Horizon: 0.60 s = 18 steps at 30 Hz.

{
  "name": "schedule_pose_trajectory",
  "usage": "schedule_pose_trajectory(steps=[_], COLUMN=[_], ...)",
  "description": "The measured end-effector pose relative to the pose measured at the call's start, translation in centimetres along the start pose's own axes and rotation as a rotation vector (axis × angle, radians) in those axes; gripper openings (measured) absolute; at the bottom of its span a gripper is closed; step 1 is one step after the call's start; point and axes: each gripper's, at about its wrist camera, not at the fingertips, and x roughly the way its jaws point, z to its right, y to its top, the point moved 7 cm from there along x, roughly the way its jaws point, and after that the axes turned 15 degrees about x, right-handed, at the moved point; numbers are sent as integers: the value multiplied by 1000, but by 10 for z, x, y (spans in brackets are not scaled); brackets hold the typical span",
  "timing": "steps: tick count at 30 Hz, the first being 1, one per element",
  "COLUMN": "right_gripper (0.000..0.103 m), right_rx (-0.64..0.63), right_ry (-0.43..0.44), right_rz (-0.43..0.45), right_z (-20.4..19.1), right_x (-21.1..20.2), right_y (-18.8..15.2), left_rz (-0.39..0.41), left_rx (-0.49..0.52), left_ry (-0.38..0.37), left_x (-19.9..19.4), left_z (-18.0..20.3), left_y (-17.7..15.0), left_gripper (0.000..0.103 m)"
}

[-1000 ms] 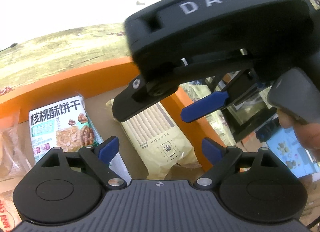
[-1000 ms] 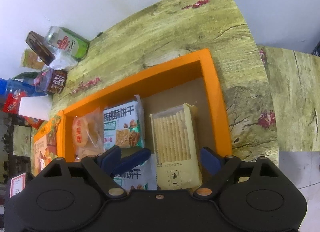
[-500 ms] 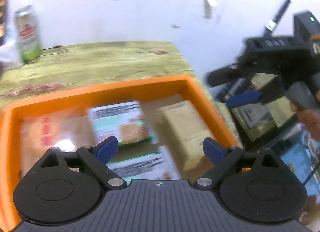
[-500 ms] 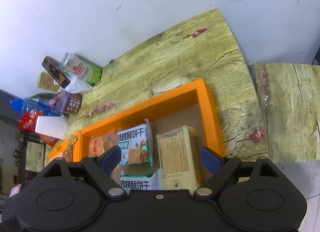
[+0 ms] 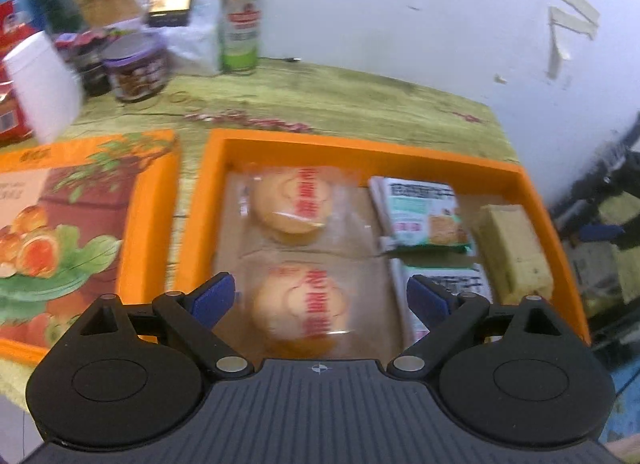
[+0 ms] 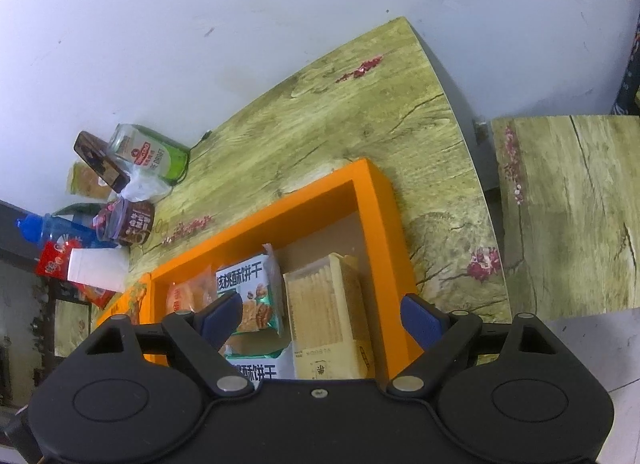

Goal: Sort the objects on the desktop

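The left tongs [image 5: 320, 298] hang open and empty over the orange tray [image 5: 360, 150] on the tabletop [image 5: 340, 100]; their jaws have just been opening. Motion blur smears the print on the two pastry packs [image 5: 298, 260]. A second ago the right tongs' body filled this view; now only a blurred sliver shows at the edge. The right tongs [image 6: 322, 318] gape empty; their body hides the near end of the cracker pack [image 6: 326, 316], which lies lengthwise along the tray's right wall.
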Motion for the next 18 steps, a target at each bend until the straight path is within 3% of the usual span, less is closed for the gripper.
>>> schedule_pose_trajectory(steps=[18], right_gripper=[86], right_rx=[-6], right_ry=[7], right_rz=[-21], right_z=[-6], right_x=[8], right_y=[-12], left_rz=[-19], left_rx=[-56], left_ry=[70], left_x=[-12], left_z=[-37], left_y=[-13], left_gripper=[94])
